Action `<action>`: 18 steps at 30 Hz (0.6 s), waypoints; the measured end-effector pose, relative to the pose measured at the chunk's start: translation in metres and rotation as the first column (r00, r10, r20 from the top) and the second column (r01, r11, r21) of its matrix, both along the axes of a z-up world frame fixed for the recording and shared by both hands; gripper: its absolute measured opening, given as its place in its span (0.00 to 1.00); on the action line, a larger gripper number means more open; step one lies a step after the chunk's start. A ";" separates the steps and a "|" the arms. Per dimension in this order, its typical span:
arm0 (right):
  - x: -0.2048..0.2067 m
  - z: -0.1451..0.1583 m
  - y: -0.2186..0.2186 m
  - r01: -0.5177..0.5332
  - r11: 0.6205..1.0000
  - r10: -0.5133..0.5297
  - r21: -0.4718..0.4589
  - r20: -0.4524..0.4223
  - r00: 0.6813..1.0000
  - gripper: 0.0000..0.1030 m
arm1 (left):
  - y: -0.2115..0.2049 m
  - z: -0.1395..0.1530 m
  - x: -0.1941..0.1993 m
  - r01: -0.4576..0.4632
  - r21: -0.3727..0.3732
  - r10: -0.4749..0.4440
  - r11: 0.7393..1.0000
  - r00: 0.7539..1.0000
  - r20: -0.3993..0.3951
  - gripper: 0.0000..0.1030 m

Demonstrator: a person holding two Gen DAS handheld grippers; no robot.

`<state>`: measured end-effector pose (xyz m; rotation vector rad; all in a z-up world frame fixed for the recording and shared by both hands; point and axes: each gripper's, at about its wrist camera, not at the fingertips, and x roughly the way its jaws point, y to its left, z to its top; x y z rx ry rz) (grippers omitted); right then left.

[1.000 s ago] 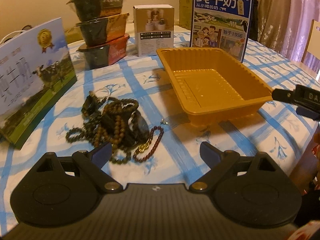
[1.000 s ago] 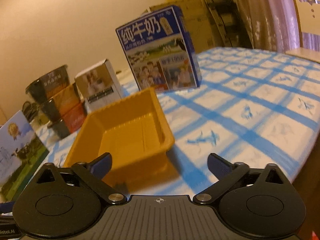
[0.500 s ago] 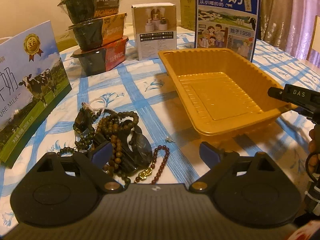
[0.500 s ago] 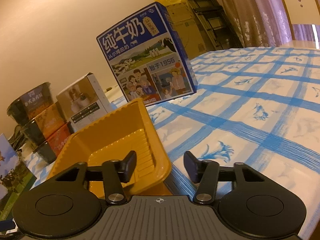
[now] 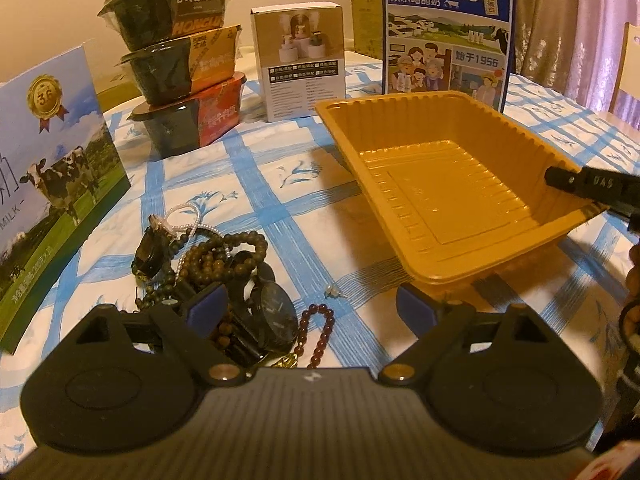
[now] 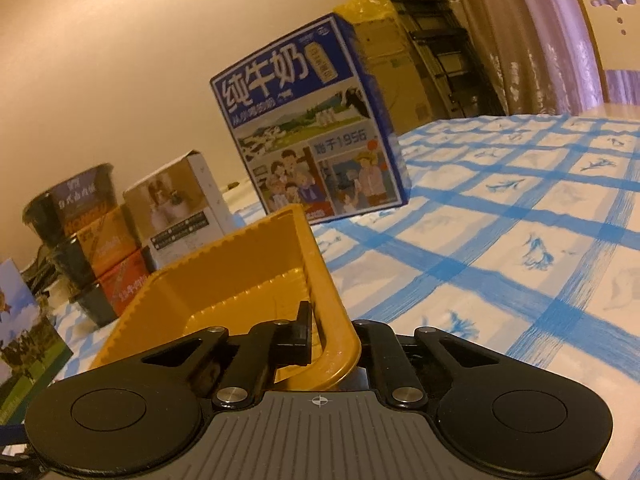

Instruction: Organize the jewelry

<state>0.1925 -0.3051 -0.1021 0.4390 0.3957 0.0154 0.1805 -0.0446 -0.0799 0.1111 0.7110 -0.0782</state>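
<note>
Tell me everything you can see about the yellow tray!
The yellow tray is a shallow rectangular dish that looks like thin, shiny plastic. It has ribbed, sloping walls, a flat rim and a ridged floor. Nothing lies inside it. It sits on the blue-checked tablecloth, in front of the blue milk carton and to the right of the jewelry pile. The right gripper is shut on its rim, one finger inside the wall and one outside.

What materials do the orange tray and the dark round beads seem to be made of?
Orange ribbed tray: probably thin moulded plastic, glossy, with corrugated walls and highlights on its floor. Dark brown round beads: likely wood, matte, dull brown; the look leaves this open.
</note>
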 end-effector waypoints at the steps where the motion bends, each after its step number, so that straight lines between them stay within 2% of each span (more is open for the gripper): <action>1: 0.000 0.001 -0.003 0.001 1.000 -0.001 -0.003 0.002 1.000 0.07 | -0.001 0.000 0.000 0.007 0.001 -0.007 1.000 1.000 0.002 0.86; 6: -0.005 0.004 -0.024 0.022 1.000 -0.022 -0.002 0.007 1.000 0.07 | -0.008 -0.002 0.006 0.058 0.017 -0.058 0.998 0.998 0.013 0.80; 9: -0.007 0.003 -0.035 0.033 0.999 -0.033 0.007 0.001 0.999 0.07 | -0.013 -0.004 0.011 0.093 0.023 -0.093 0.995 0.996 0.013 0.71; 11: -0.008 0.003 -0.040 0.036 0.999 -0.036 0.017 -0.004 0.999 0.07 | -0.015 -0.007 0.016 0.117 0.027 -0.118 0.993 0.993 0.013 0.59; 13: -0.009 0.002 -0.041 0.034 0.999 -0.034 0.019 -0.004 0.999 0.07 | -0.018 -0.010 0.020 0.146 0.038 -0.147 0.989 0.989 0.011 0.52; 15: -0.009 0.002 -0.042 0.033 0.999 -0.033 0.019 -0.003 0.999 0.07 | -0.018 -0.015 0.025 0.155 0.052 -0.156 0.986 0.988 0.001 0.48; 18: -0.009 0.002 -0.043 0.025 0.999 -0.025 0.023 -0.005 1.000 0.07 | -0.013 -0.020 0.033 0.146 0.036 -0.145 0.989 0.989 -0.028 0.35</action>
